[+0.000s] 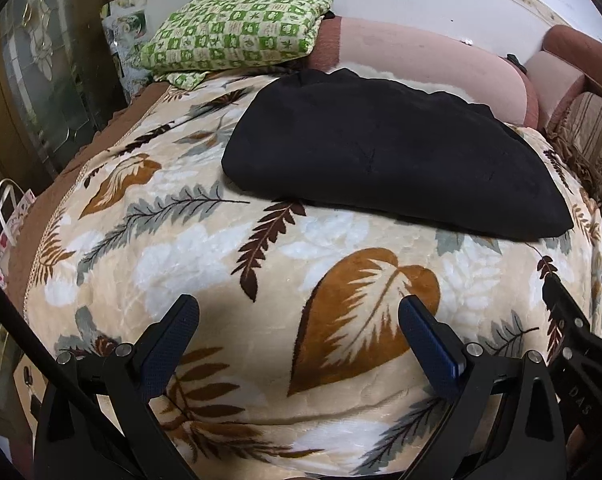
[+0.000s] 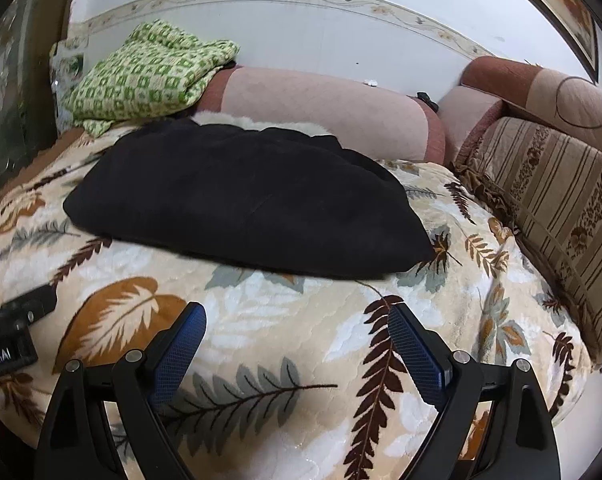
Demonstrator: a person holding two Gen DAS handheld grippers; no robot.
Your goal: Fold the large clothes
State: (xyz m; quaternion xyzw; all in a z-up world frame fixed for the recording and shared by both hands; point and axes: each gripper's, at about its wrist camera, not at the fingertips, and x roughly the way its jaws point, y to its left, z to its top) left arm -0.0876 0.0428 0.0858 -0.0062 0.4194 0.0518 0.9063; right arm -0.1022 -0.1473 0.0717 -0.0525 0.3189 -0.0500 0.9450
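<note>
A black garment (image 1: 393, 156) lies folded in a broad flat bundle on the leaf-patterned blanket (image 1: 205, 240); it also shows in the right wrist view (image 2: 245, 200). My left gripper (image 1: 299, 306) is open and empty, hovering over the blanket in front of the garment. My right gripper (image 2: 297, 314) is open and empty, also short of the garment's near edge. The right gripper's body (image 1: 573, 332) shows at the right edge of the left wrist view. The left gripper's body (image 2: 13, 328) shows at the left edge of the right wrist view.
A folded green checked blanket (image 1: 237, 28) sits at the back left, on a pink bolster (image 1: 433, 68) along the wall. A striped sofa cushion (image 2: 549, 208) borders the right side. A glass door (image 1: 41, 80) and a gift bag (image 1: 9, 232) stand left.
</note>
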